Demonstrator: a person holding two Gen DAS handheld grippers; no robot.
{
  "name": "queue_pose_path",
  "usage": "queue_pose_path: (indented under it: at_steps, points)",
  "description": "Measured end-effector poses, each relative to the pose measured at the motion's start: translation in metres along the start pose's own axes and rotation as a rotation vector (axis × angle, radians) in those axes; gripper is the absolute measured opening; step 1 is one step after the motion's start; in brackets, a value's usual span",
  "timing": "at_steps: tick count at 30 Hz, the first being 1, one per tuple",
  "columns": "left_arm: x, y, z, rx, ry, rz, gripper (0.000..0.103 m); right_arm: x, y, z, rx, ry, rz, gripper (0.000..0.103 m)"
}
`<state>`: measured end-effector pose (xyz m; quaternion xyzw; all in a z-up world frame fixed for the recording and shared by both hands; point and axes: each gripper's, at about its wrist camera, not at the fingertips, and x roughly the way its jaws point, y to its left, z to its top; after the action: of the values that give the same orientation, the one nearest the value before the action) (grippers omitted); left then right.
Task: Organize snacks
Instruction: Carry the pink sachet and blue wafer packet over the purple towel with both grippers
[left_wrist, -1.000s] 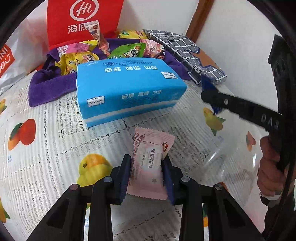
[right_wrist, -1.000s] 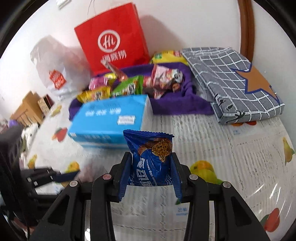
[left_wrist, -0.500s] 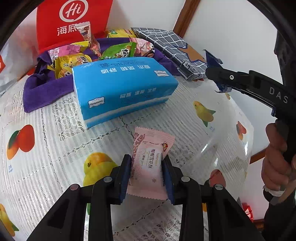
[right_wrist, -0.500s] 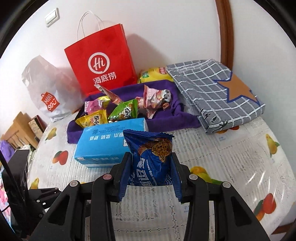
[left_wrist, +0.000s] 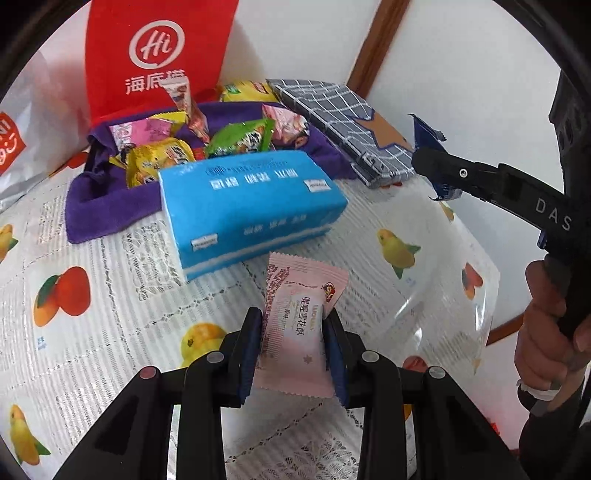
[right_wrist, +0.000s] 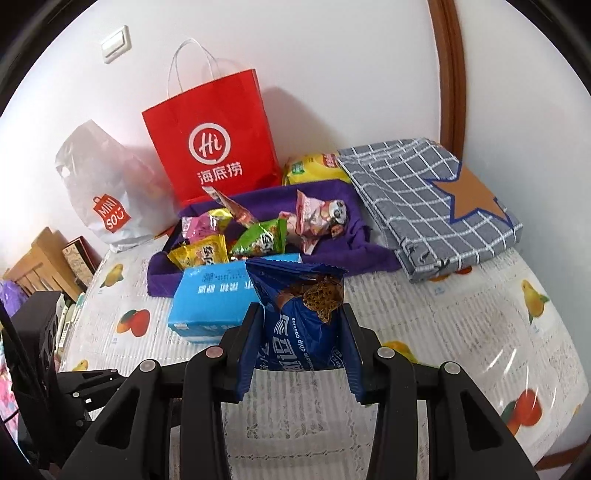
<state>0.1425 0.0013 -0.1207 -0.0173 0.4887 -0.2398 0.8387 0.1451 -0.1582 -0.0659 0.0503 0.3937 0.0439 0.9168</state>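
Left tool (left_wrist: 293, 350): matte black plastic, two angular link arms per side with triangular cut-outs, round silver and dull reddish pivot pins, blue ribbed pads inside the fingers. Right tool (right_wrist: 299, 354): same black build, same pins, blue ribbed pads. Seen from the left wrist camera, its black side bears white letters "DAS" and one small silver screw. Hand (left_wrist: 546, 343) on its grip: white band at the wrist.

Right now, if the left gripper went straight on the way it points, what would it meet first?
Most likely the blue tissue pack, lying just beyond the pink snack packet held in the left gripper; depth is uncertain.
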Motion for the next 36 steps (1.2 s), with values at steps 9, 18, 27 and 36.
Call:
queue_pose_path:
  at_steps: [9, 18, 27, 36]
  points:
    - [-0.024, 0.0, 0.025, -0.029, -0.067, 0.065, 0.032, -0.008, -0.011, 0.023, -0.021, -0.036, 0.03, 0.041]
    - [-0.036, -0.001, 0.055, -0.069, -0.118, 0.125, 0.032, -0.003, -0.017, 0.043, -0.071, -0.041, 0.05, 0.041]
    - [-0.039, 0.007, 0.079, -0.11, -0.144, 0.193, 0.032, 0.01, -0.014, 0.062, -0.144, -0.032, 0.063, 0.04]
    - [-0.035, 0.038, 0.102, -0.171, -0.149, 0.242, 0.032, 0.041, -0.012, 0.087, -0.175, -0.023, 0.065, 0.04]
